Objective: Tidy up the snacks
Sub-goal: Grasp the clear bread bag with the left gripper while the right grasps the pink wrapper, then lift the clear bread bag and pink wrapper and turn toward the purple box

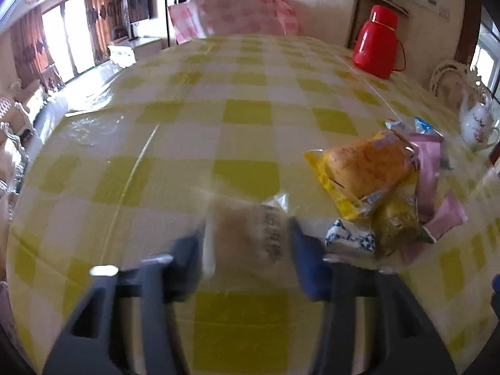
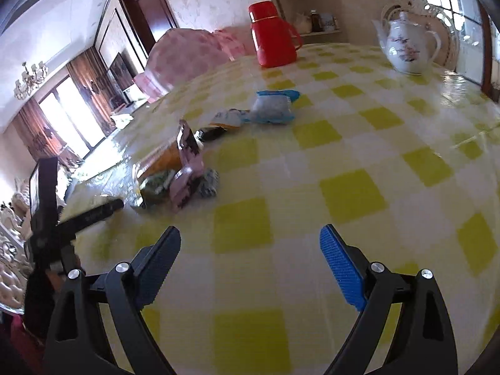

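My left gripper point(image 1: 247, 243) is shut on a beige wrapped snack point(image 1: 247, 234), blurred by motion, held just above the yellow-checked tablecloth point(image 1: 218, 100). Right of it lies a pile of snacks: an orange bread pack in a yellow wrapper point(image 1: 365, 168), pink packets point(image 1: 431, 168), and a blue-and-white packet point(image 1: 350, 237). My right gripper point(image 2: 250, 256) is open and empty above the cloth point(image 2: 343, 156). The same pile point(image 2: 175, 168) lies ahead to its left, with a blue-and-white packet point(image 2: 272, 109) farther back. The left gripper's body point(image 2: 62, 218) shows at the left edge.
A red thermos point(image 1: 378, 40) point(image 2: 272, 34) and a white floral teapot point(image 1: 478, 122) point(image 2: 406, 47) stand at the table's far side. A pink mesh food cover point(image 1: 231, 9) point(image 2: 184, 59) sits at the far edge. The table edge drops off on the left.
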The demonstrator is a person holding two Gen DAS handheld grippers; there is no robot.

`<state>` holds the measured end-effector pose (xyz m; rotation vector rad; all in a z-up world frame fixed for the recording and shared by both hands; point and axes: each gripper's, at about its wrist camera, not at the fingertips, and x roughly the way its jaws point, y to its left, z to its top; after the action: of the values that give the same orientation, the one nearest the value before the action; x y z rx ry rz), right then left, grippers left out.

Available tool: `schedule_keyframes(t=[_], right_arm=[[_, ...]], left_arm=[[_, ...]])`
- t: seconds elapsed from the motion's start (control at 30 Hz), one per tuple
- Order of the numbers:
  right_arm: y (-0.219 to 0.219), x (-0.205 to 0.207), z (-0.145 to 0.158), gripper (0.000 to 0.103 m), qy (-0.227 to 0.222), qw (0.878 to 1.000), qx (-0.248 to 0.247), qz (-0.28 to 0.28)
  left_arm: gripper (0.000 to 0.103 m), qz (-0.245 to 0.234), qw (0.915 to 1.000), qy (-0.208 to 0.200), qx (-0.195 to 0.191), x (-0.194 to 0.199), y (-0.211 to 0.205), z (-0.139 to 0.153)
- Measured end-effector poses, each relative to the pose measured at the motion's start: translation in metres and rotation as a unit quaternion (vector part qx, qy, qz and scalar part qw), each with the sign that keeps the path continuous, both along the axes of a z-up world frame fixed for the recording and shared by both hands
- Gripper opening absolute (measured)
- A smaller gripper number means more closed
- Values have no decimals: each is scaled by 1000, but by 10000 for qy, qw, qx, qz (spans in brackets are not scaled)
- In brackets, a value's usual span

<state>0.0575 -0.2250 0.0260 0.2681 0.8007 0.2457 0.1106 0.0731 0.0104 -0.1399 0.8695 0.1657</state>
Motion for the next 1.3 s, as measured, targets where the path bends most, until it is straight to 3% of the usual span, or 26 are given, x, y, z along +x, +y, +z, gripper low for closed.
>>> schedule_keyframes(t=[0.2,0.3,0.4,0.57,0.7,0.87,0.93,1.13,1.3], right_arm=[[32,40,-5,79,97,9980,446,442],[51,52,-10,70,152,9967,475,641],[66,64,-14,68,194,9973,363,616],[89,77,-12,47,13,9956,327,878],[104,78,-12,46,8,9939,202,1084],[97,91,-17,44,181,9936,476,1012],[100,91,-19,27,299,9935,328,1053],[85,59,0,26,-83,9945,288,1006],[68,41,4,26,152,9959,432,778]], left_arm=[[40,-94,9984,-138,-533,-4,11,-2],[40,-121,9983,-121,-548,-2,10,-3],[40,-125,9983,-124,-560,-2,9,-3],[42,-136,9982,-128,-578,-1,9,-3],[43,-146,9982,-125,-576,-1,9,-3],[45,-175,9980,-130,-599,0,9,-2],[46,-181,9978,-138,-626,0,10,-3],[42,-275,9972,-151,-685,0,9,-3],[40,-362,9969,-181,-673,-2,6,-2]])
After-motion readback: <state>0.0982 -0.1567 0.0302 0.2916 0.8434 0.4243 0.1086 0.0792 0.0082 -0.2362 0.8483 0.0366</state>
